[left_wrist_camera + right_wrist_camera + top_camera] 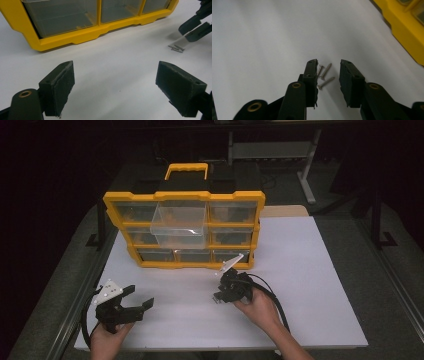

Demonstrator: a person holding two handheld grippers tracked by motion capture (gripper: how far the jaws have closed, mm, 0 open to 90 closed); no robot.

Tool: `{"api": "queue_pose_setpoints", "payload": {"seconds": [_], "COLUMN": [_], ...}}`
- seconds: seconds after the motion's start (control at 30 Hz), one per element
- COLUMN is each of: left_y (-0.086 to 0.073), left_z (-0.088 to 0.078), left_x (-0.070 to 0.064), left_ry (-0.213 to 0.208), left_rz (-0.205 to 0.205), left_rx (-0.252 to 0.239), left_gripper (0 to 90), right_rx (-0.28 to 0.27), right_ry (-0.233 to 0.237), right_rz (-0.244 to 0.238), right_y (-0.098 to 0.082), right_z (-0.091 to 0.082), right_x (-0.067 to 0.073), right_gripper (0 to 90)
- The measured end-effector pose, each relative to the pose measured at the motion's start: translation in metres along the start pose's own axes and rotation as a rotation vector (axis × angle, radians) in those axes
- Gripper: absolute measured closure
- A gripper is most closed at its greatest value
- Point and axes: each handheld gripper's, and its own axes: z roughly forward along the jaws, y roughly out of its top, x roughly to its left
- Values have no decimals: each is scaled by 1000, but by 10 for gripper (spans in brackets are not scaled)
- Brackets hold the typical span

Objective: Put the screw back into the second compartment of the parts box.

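My right gripper (328, 72) hangs low over the white desk (310, 285), its fingers (310, 75) parted only a little, with three small screws (324, 75) lying loose on the desk between them, near the middle of the right gripper view; the pads do not press on them yet. In the left gripper view the same screws (177, 48) sit at the upper right, just under the tips of that gripper. My left gripper (115, 82) waits with its fingers wide apart and nothing between them, at the lower left of the high view. The yellow organizer (184, 227) stands behind, one clear drawer (180, 222) pulled forward. I judge the screws light, stiff and slick, apt to roll or skitter off a hard surface, so I would pinch across their shanks as a bundle, pads flat to the desk, closing slowly.
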Motion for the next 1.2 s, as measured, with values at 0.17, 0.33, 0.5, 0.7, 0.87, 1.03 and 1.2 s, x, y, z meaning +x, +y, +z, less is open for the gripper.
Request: {"api": "queue_pose_setpoints", "payload": {"seconds": [0.17, 0.33, 0.5, 0.7, 0.87, 1.03, 1.2], "left_y": [0, 0, 0, 0, 0, 0, 0], "left_z": [0, 0, -1, -1, -1, -1, -1], "left_x": [0, 1, 2, 1, 1, 1, 2], "left_ry": [0, 2, 4, 5, 8, 8, 9], "left_rz": [-1, -6, 2, -1, -2, 0, -4], "left_rx": [-1, -2, 5, 1, -2, 4, 3], "left_gripper": [148, 148, 148, 148, 148, 148, 148], "right_rx": [29, 63, 87, 106, 116, 110, 78], "right_ry": [8, -9, -23, -74, -123, -86, -8], "right_rz": [5, 17, 19, -21, -51, -13, 29], "right_y": [6, 8, 7, 8, 8, 8, 4], "right_z": [12, 22, 28, 28, 29, 29, 24], "right_x": [2, 1, 1, 7, 16, 11, -1], "right_gripper": [720, 758, 779, 815, 866, 875, 875]}}
